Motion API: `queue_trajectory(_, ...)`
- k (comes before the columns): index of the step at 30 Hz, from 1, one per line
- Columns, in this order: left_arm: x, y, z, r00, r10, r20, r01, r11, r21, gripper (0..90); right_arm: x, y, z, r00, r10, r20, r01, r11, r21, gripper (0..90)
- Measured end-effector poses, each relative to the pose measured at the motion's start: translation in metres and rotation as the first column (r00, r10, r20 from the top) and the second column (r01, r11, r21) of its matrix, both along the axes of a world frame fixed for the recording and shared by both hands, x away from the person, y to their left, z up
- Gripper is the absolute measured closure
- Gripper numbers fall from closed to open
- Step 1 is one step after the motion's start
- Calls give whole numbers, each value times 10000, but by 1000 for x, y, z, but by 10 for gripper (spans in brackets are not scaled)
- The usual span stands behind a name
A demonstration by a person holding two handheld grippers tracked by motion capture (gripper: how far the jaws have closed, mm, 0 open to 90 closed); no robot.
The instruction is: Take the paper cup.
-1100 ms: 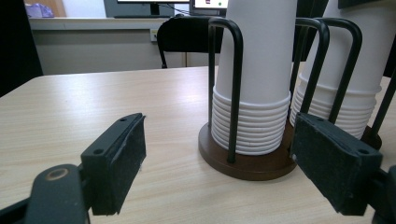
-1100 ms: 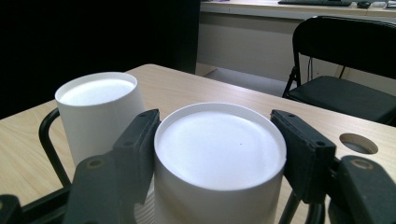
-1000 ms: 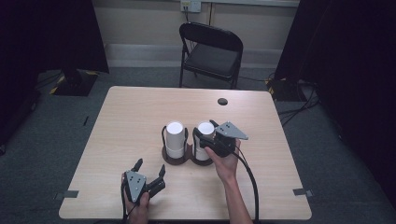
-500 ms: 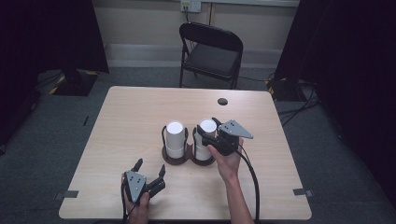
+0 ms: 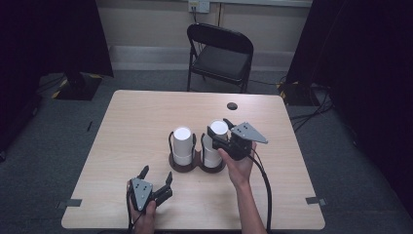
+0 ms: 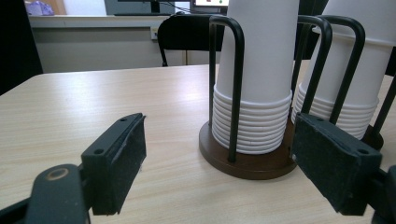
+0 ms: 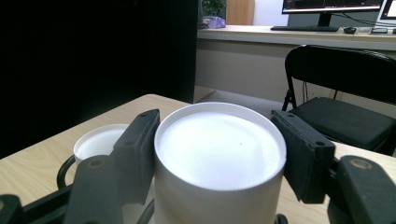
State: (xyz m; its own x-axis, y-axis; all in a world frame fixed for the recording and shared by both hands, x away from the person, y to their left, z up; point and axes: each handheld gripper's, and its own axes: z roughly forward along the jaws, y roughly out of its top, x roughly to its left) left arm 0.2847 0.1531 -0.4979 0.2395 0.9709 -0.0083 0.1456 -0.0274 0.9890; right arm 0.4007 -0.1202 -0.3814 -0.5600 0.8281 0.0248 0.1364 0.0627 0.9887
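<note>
Landmark: brown cup holder (image 5: 197,163), a two-ring base with black wire loops, standing near the middle of the table (image 5: 136,126).
Left gripper (image 5: 157,177): well in front of the holder and to its left, low over the table near the front edge, held in the person's left hand (image 5: 141,214). Jaws stand wide apart with nothing between them. In the left gripper view the holder's base (image 6: 247,161) lies just beyond the pads, apart from them.
Left cup stack (image 5: 182,145): white paper cups, upside down, seated upright in the holder's left ring. The left gripper view shows many nested rims (image 6: 252,123) at the bottom, inside the wire loops.
Right cup stack (image 5: 215,141): white, upside down, upright in the holder's right ring, just beside the left stack.
Right gripper (image 5: 219,132): at the holder's right ring, level with the top of the right stack, held in the right hand (image 5: 238,168). In the right gripper view the top cup (image 7: 219,144) sits between the two pads, one jaw at each side and pressed against or very near its wall; the grip appears closed on it.
Cable (image 5: 265,190): runs from the right gripper back toward the table's front edge.
Small dark disc (image 5: 232,106): on the table behind the holder, toward the far edge, well apart.
Folding chair (image 5: 221,53): black, on the floor beyond the table, behind the holder.
</note>
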Motion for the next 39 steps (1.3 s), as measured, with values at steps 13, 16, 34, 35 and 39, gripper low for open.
queue_trajectory(13, 0, 0, 0, 10000, 2, 23, -2, 10000, -59, 182, 2, 1, 7, 10000, 64, 71, -64, 10000, -65, 352)
queue_trajectory(16, 0, 0, 0, 10000, 12, 27, -12, 10000, -48, 182, 2, 1, 9, 10000, 8, 95, -8, 10000, -83, 352)
queue_trajectory(34, 1, -1, 0, 9998, 202, -55, -203, 9998, -50, 193, 0, 1, 19, 9992, 257, 290, -258, 9997, 56, 353)
queue_trajectory(35, 0, -1, 0, 9997, 248, 15, -248, 9997, 22, 193, -1, 1, 20, 9992, 260, 291, -263, 9996, 92, 353)
queue_trajectory(39, 2, -2, 1, 9995, 197, -233, -192, 9996, 204, 193, -4, -1, 23, 9984, 276, 492, -289, 9993, 258, 353)
